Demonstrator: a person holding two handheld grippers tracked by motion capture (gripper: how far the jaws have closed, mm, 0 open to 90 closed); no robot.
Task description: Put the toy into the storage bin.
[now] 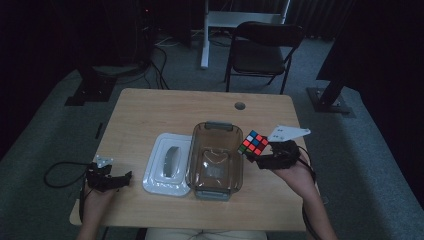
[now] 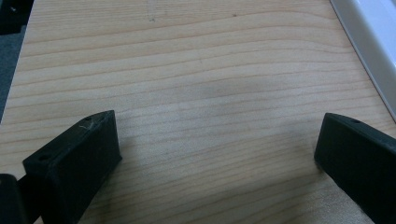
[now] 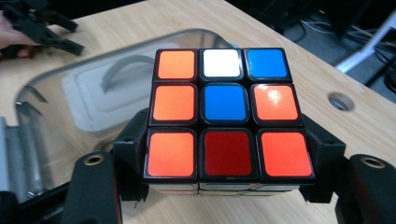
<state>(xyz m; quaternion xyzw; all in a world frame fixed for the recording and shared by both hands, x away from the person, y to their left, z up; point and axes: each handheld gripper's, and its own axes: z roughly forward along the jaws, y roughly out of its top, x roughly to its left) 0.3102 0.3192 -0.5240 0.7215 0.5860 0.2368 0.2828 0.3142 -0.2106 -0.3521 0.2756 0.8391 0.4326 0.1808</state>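
Left hand low at the near left corner of the wooden table, forearm entering from the bottom edge, cable looping off to the left. Left gripper lying level on the tabletop, tips aimed rightward at the white lid. In the left gripper view: jaws released, spread wide, bare wood grain between them, lid's white rim cutting the upper right corner, nothing gripped.

Centre of table: white lid flat, grey handle up; clear smoky container just beside it on the right, touching or nearly so, grey latches at its far and near ends, interior showing no contents.

Right hand raised off the near right part of the table, forearm rising from the bottom right, wrist cocked so the gripper points left toward the container. Grey three-cornered plate on top. Right gripper clenched on the puzzle cube, jaws pressing opposite sides of the cube's lower layer, seen plainly in the right gripper view.

Cube: black-framed three-by-three, scrambled. Face toward the gripper's camera: orange, white, blue along the far row; orange, blue, orange across the middle; orange, dark red, orange along the near row. Glossy stickers, glare spot on one. Held clear of the table, tilted, just at the container's right rim near its far corner, partly over that rim in the high view. Container and lid visible behind it through the clear wall.
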